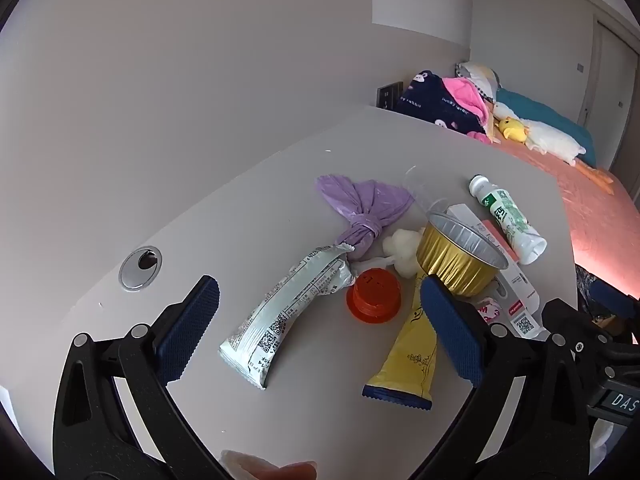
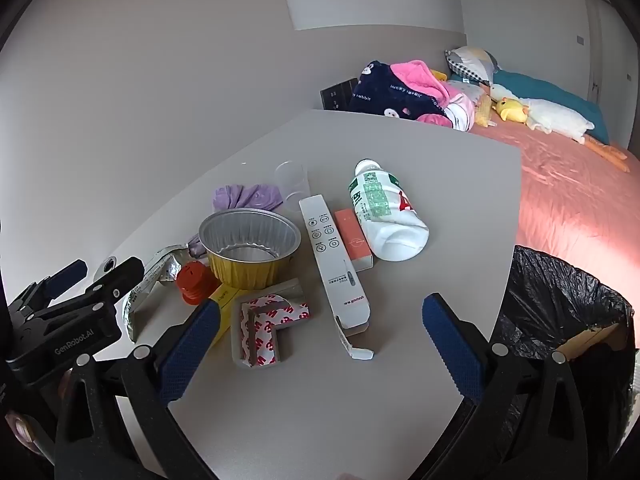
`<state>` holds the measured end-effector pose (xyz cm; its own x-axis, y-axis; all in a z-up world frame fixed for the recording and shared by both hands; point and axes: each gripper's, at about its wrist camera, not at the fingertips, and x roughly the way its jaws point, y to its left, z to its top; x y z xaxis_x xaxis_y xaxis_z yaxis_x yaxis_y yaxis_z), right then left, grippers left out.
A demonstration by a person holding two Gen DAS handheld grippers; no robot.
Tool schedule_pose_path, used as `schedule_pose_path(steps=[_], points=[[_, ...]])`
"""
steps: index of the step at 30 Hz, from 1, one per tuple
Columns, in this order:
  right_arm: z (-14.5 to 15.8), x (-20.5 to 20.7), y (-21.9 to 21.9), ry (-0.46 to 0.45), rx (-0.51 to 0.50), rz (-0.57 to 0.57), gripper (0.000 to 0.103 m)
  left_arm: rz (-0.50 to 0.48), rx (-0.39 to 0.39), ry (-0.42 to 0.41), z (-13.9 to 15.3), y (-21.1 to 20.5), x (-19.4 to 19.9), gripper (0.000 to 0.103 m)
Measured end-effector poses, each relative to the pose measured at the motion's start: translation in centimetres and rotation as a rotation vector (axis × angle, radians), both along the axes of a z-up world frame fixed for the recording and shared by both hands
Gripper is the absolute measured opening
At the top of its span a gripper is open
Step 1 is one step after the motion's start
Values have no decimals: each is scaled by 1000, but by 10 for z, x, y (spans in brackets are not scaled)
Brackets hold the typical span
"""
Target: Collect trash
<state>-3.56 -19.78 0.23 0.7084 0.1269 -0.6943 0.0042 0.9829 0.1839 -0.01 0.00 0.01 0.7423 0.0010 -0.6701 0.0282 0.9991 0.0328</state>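
Trash: a heap of litter is lying on the white table (image 2: 400, 380), spreading from the middle toward its far right edge.
Foil cup (image 2: 250, 246): sitting upright in the middle of the heap, gold outside, silver inside.
Bottle (image 2: 386, 210): lying on its side toward the right edge, touching the small orange box (image 2: 354, 242).
Long white carton (image 2: 334, 272): lying flat just beside the orange box, its near flap hanging open.
Wrapper (image 1: 286, 310): lying nearest the left side, beside the red cap (image 1: 374, 296) and the knotted purple bag (image 1: 362, 210).
Yellow tube (image 1: 408, 356): lying toward the near edge, partly behind a finger.
Left gripper (image 1: 320, 308): hovering over the wrapper and cap, jaws spread wide, pinching nothing.
Right gripper (image 2: 320, 322): jaws spread wide above the carton's near end and the taped corner piece (image 2: 268, 328), gripping nothing.
Bin (image 2: 560, 320): standing beyond the table's right edge, lined with a black bag.
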Motion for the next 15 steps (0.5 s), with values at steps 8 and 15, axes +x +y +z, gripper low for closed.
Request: schedule_pose_path(steps=[8, 15], points=[[0, -1, -1, -3, 2, -3, 101, 5, -10, 4, -2, -2, -1, 97], [1, -1, -2, -5, 2, -3, 101, 3, -24, 11, 5, 3, -2, 97]])
